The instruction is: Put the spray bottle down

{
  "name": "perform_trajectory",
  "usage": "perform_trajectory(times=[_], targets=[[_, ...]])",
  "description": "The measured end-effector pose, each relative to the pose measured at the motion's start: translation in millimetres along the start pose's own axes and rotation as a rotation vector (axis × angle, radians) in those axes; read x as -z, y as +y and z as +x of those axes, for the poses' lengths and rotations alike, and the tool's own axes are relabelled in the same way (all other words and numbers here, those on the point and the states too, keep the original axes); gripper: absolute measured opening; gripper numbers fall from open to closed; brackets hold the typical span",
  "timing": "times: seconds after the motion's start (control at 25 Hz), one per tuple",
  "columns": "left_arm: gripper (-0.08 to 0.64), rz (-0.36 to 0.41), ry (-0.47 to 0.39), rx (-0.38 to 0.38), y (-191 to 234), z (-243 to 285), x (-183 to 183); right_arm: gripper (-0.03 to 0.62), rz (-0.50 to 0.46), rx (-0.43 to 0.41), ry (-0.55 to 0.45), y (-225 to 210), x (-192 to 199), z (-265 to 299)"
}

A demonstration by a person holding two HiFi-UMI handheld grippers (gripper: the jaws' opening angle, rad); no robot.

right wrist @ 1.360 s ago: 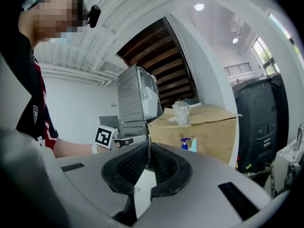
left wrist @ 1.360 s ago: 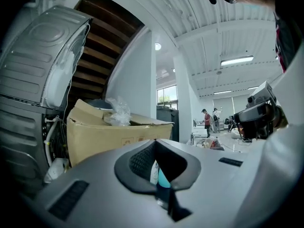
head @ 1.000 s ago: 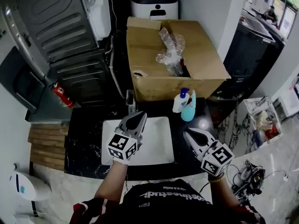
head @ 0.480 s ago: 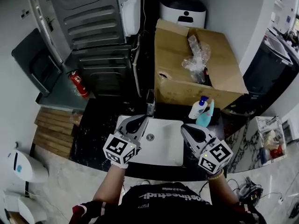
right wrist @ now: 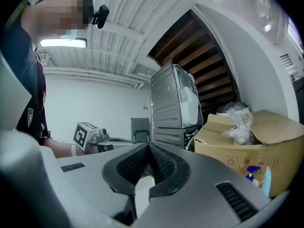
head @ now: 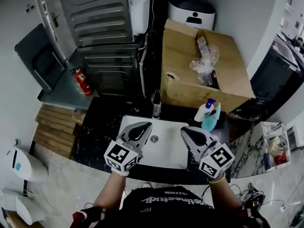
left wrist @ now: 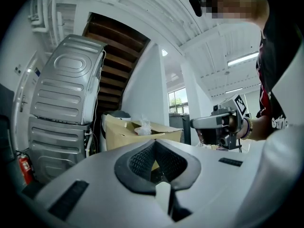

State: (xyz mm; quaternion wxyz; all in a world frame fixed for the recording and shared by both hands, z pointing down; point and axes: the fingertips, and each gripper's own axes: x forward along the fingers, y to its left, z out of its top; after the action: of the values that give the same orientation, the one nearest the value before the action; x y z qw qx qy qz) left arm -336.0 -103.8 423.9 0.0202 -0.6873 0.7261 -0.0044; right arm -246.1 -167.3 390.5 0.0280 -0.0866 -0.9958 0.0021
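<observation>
Surface: I am looking down on a dark, veined stone counter [head: 92, 132] with a white rectangular sink [head: 166, 148] set into it. A metal faucet [head: 156, 101] stands at the sink's back edge.
Room: the floor [head: 61, 184] is pale and glossy and the walls are white. Two grey washing machines [head: 107, 27] are stacked behind the counter on the left.
Spray bottle: the spray bottle [head: 204, 110] stands upright on the counter by the sink's back right corner, in no grip. It is white with a blue head, and a teal bottle [head: 211, 121] sits just beside it.
Left gripper: the left gripper [head: 138, 128] hovers over the left part of the sink. In its own view the jaws are pressed together with nothing between them.
Right gripper: the right gripper [head: 189, 133] hovers over the sink's right edge, near the bottles but apart from them. Its jaws are clenched too, and empty.
Behind the bottles: an open cardboard box [head: 190, 87] rises right behind them, with crumpled clear plastic wrap [head: 205, 61] in its top.
Other things: a red fire extinguisher [head: 81, 80] stands at the foot of the machines. Wooden slats [head: 54, 127] lie left of the counter, and a wire basket [head: 273, 144] stands to its right.
Materials: the machines are ribbed sheet metal and the sink is smooth and matte. Each gripper is a grey plastic shell with black, finely ridged pads [right wrist: 161, 163].
</observation>
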Motion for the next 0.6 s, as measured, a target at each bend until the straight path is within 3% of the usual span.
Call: perform_trajectory(times=[0.4, 0.6], targets=[[0.014, -0.060, -0.016, 0.038, -4, 9, 5, 0.038, 0.023, 0.046, 0.013, -6, 9, -12], [0.014, -0.038, -0.016, 0.056, -10, 15, 3, 0.038, 0.013, 0.063, 0.017, -10, 9, -17]])
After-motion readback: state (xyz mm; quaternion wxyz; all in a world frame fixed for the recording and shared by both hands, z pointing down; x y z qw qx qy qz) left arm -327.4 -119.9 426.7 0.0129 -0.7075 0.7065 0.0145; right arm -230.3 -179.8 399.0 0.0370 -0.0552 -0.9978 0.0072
